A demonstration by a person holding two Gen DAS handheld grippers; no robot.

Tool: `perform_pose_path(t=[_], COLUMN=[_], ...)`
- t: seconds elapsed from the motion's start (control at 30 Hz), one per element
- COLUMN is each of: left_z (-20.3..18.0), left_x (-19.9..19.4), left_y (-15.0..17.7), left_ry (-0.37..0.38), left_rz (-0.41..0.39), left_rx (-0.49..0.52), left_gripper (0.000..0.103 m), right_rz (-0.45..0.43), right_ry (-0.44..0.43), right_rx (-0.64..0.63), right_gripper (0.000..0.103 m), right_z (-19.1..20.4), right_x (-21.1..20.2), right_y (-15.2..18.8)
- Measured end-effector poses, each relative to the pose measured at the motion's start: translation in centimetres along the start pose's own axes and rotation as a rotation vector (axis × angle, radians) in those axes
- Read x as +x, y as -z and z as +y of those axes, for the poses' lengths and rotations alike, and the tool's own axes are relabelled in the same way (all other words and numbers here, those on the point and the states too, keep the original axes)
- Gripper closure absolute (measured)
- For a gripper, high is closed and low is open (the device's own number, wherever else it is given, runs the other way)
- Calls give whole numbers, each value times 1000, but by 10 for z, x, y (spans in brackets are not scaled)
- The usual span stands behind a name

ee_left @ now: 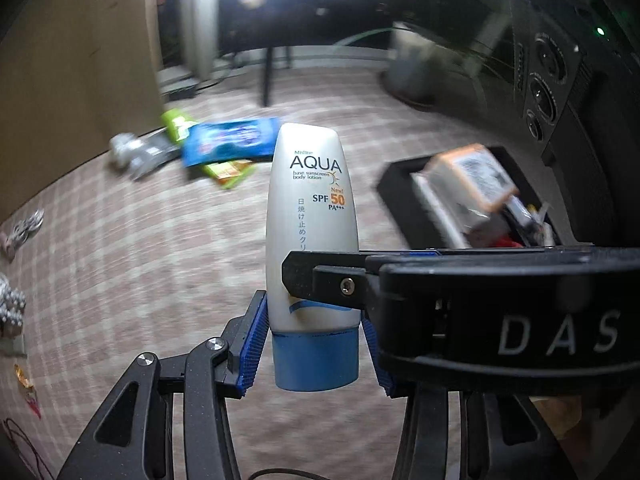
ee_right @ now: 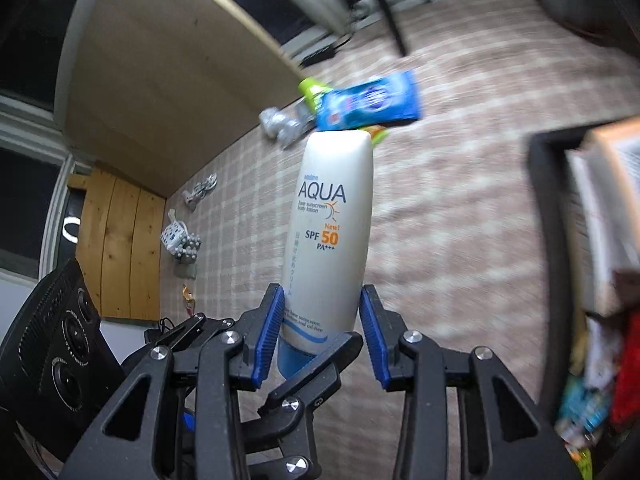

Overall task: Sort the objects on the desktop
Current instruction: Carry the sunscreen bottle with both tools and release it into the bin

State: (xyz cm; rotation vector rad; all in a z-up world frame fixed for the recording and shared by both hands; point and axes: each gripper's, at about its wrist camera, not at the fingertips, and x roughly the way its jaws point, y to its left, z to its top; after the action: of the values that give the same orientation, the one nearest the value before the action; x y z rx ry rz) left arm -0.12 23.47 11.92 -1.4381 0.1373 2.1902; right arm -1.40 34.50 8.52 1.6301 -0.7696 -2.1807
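White sunscreen tube (ee_left: 310, 216) is clamped low by both sets of jaws; carry it level toward the black bin (ee_left: 404, 188) at 3 o'clock, gently.

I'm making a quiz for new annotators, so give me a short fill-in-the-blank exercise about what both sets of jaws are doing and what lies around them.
1. Both the left gripper and the right gripper grip the same ____ bottle.
2. The bottle's cap is coloured ____.
3. The large number printed in orange on the bottle is ____.
4. The blue packet lies on the checked ____.

Missing words: sunscreen; blue; 50; cloth
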Motion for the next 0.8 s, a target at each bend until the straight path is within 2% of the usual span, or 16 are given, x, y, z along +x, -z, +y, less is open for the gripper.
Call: perform_pose_path(t=[0.17, 0.5, 0.8], left_z=[-59, -176, -237], left_x=[6, 17, 25], left_y=[-1, 16, 36], left_ry=[58, 165, 217], left_rz=[11, 66, 120], left_rx=[78, 263, 378], left_gripper=[59, 59, 59], right_rz=[-56, -121, -139], right_ry=[32, 88, 137], right_rx=[60, 183, 256], right_gripper=[64, 64, 64], right_z=[-44, -126, -169], right_x=[-48, -126, -163], right_y=[17, 64, 105])
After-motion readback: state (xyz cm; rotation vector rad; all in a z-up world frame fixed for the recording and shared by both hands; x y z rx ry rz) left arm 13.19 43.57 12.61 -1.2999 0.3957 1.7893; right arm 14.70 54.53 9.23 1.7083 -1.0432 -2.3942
